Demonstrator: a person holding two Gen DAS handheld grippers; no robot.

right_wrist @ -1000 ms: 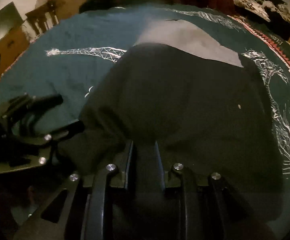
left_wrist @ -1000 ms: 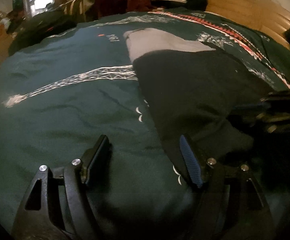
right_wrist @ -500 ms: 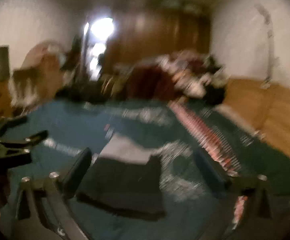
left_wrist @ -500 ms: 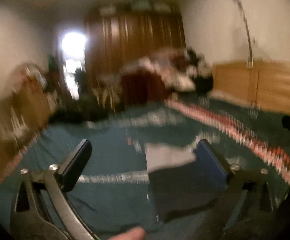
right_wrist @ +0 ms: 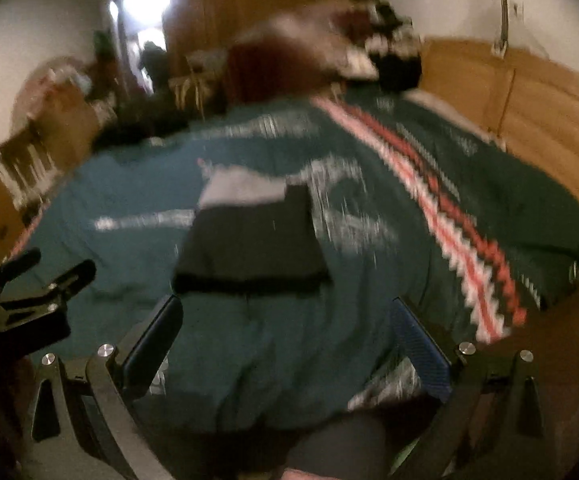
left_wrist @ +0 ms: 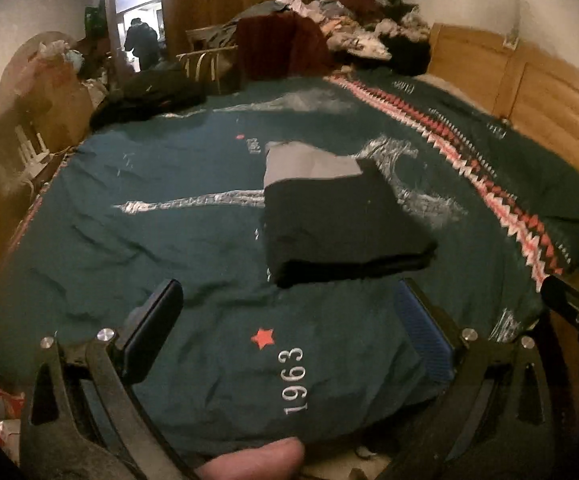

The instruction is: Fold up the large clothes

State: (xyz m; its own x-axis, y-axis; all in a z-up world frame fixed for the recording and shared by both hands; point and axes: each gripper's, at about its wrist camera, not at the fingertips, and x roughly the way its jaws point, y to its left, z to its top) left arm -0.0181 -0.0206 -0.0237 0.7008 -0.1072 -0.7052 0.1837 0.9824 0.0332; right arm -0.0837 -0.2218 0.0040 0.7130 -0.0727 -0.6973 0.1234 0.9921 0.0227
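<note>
With both grippers' fingers (left_wrist: 421,336) wide open and empty, the folded garment (left_wrist: 337,224) at frame centre could slump open on the soft bed (left_wrist: 129,240).

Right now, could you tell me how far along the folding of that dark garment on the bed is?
It looks done: the dark garment lies as a compact folded stack on the green bedspread. Nothing is in hand; the left gripper and right gripper are both open and clear of it. Possibly left: the pile of clothes at the far end.
</note>
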